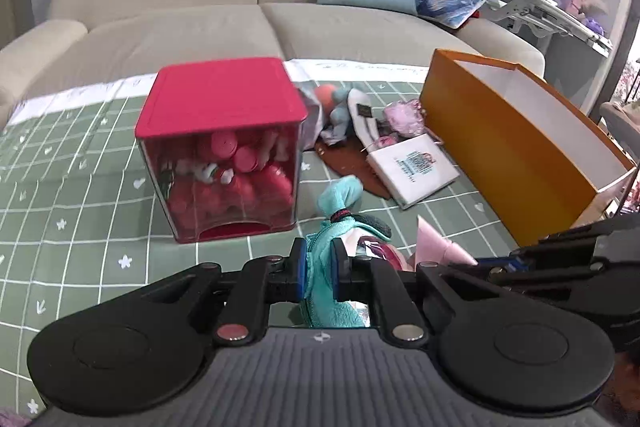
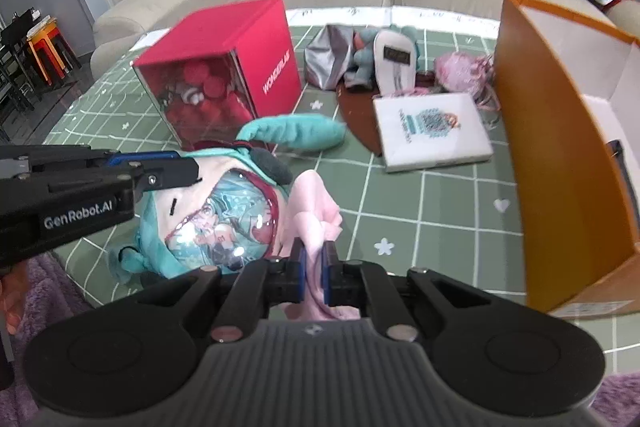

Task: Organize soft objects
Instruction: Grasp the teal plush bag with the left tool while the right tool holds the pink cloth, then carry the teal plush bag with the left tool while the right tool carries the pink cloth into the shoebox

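1. The left gripper [image 1: 319, 267] pinched the teal hair of the plush doll [image 2: 224, 215].
2. The right gripper [image 2: 313, 273] clamped the doll's pink cloth [image 2: 316, 215].
3. The doll lay on the green checked mat [image 2: 440, 227], between the red box [image 1: 224, 147] and the orange box [image 1: 516, 147].

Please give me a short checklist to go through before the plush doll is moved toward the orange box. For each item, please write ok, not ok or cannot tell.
1. Left gripper holds the teal plush doll by its teal fabric: ok, jaws shut on it.
2. Right gripper holds the pink cloth part: ok, jaws shut on it.
3. Orange box is open at the top: ok.
4. Room inside the box: cannot tell, a dark item shows in the right wrist view and the floor is mostly hidden.
5. Doll is clear of the red cube box: ok, apart.
6. White booklet is out of the way: cannot tell.
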### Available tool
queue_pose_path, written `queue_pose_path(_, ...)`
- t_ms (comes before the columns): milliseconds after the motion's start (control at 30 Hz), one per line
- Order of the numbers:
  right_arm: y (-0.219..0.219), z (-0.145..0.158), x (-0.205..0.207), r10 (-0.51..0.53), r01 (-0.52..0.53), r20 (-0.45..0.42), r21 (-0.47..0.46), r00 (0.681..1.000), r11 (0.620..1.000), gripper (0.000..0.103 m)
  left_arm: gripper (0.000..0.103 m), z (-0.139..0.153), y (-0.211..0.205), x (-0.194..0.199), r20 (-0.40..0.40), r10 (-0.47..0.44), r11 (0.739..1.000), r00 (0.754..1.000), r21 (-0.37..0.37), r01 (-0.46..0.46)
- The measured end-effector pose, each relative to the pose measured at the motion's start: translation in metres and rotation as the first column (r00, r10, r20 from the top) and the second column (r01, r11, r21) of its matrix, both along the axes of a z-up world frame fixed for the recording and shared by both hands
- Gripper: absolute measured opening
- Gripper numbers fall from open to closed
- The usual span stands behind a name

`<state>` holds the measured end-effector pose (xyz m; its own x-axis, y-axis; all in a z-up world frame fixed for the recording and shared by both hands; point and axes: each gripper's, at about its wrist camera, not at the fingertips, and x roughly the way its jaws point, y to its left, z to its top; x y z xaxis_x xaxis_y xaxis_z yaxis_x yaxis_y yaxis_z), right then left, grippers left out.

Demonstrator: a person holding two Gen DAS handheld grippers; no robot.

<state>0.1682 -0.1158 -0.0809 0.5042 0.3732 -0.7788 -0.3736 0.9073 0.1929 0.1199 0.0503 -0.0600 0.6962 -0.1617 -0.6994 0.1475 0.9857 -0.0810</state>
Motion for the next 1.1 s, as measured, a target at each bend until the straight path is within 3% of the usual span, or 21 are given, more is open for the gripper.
queue_pose_path(633,-0.055,0.089,-0.027,-0.123,0.114,0.218,0.056,0.968,0.992,0.005,0.013,0.057,-0.03,-0.008,0.135,-0.077,0.996,0.988,0.051,0.071)
queue_pose_path(1100,-0.108,0.125,-0.011,-0.216,0.217,0.316,0.032,0.924,0.976,0.005,0.013,0.105,-0.094,0.035,0.245,-0.219,0.975,0.945,0.087,0.203)
